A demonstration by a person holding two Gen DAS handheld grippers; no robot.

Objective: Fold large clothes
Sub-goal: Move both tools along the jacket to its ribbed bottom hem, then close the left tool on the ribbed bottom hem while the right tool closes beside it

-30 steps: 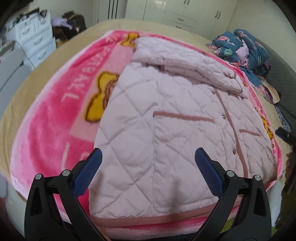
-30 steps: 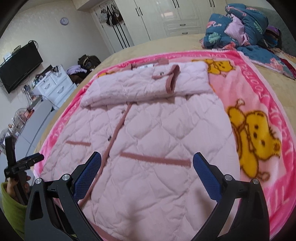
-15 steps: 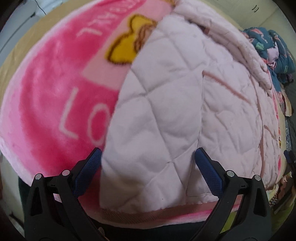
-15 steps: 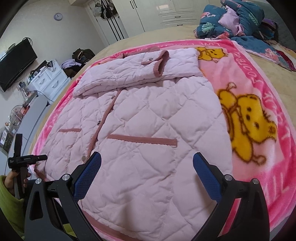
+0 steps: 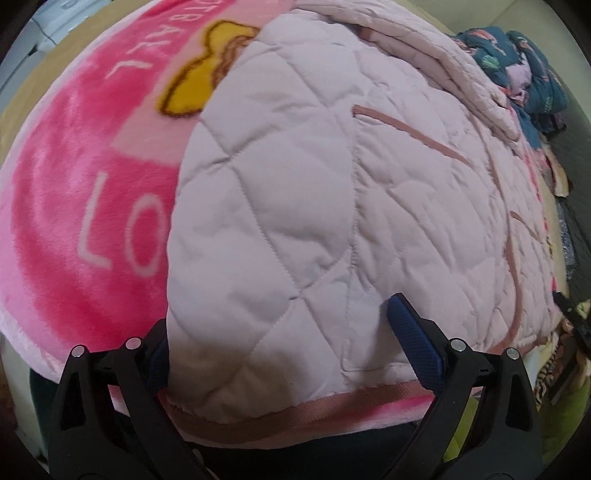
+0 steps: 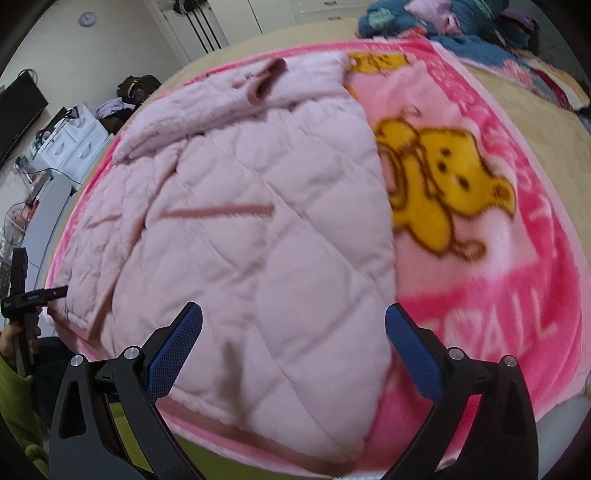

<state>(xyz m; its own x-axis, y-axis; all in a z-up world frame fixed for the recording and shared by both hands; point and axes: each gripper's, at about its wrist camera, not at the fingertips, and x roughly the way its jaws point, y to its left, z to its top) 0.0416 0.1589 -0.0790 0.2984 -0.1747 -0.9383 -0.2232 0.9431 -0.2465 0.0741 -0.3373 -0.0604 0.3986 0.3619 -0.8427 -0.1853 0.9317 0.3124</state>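
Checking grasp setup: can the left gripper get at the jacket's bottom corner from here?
Probably yes. The left gripper is open and straddles the pink quilted jacket at its hem corner; nothing lies between.

In the left wrist view, the left tool's (image 5: 280, 332) left finger (image 5: 157, 360) is mostly hidden behind the quilted pink jacket's (image 5: 314, 203) hem corner, so only a sliver of blue pad shows. The blanket's (image 5: 74, 184) lettering is cut short where the jacket covers it. In the right wrist view, motion blur smears the jacket's folded sleeve cuff (image 6: 267, 79) and the blanket's bear print (image 6: 443, 184). The clothes pile (image 6: 443, 18) is cropped by the top edge.
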